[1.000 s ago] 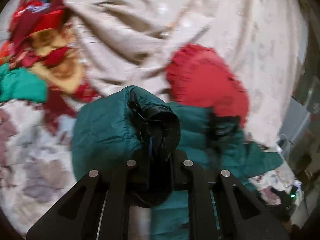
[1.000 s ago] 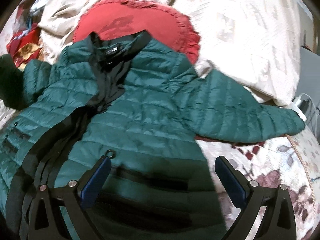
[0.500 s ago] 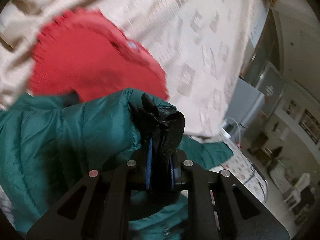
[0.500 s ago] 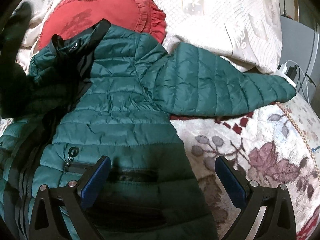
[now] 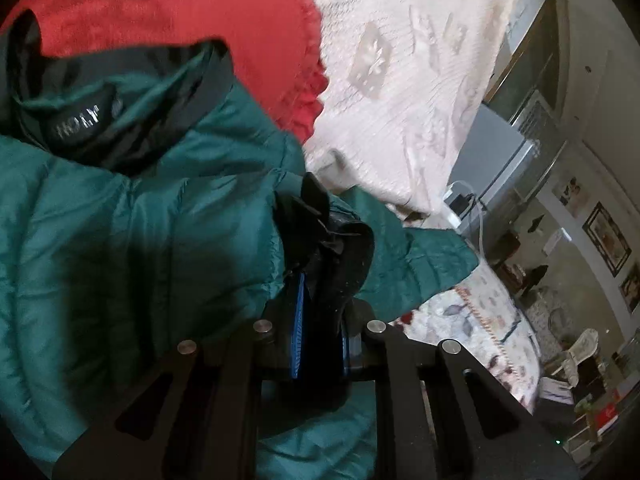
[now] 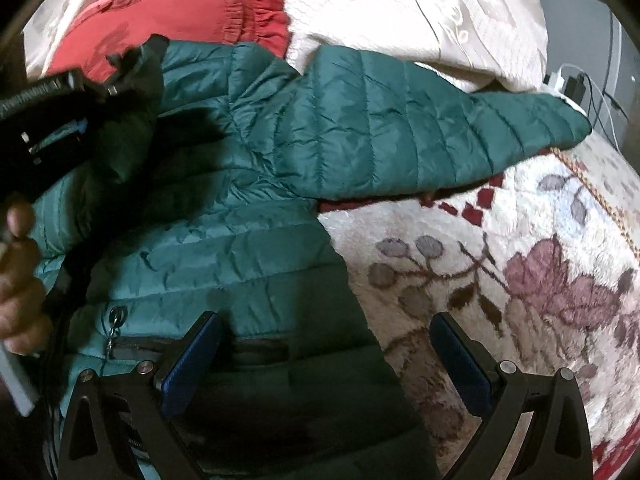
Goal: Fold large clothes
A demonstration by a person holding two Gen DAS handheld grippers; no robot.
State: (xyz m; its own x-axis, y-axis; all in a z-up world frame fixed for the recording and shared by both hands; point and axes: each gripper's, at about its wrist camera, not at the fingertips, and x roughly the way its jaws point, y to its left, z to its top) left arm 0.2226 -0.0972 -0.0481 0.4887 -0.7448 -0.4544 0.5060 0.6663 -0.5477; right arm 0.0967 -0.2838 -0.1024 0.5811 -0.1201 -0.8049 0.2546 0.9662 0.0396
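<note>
A dark green quilted puffer jacket (image 6: pixel 248 216) lies front up on a floral blanket, one sleeve (image 6: pixel 440 132) stretched out to the right. My left gripper (image 5: pixel 320 280) is shut on the black cuff (image 5: pixel 340 248) of the other sleeve and holds it over the jacket's chest (image 5: pixel 120 248), near the black collar (image 5: pixel 80 120). In the right wrist view the left gripper (image 6: pixel 44 120) and the hand holding it show at the left edge. My right gripper (image 6: pixel 324 360) is open and empty above the jacket's lower front, near a pocket zip (image 6: pixel 116 320).
A red frilled cushion (image 6: pixel 180 12) lies behind the collar, on a cream patterned bedspread (image 6: pixel 420 0). The floral blanket (image 6: pixel 500 280) covers the bed to the right. A charger and cables (image 6: pixel 572 84) lie past the sleeve tip. Room furniture (image 5: pixel 576 356) stands beyond the bed.
My left gripper has carried the sleeve cuff rightwards across the jacket, from beside the bedclothes to over the chest. My right gripper has shifted right and closer to the jacket's lower front.
</note>
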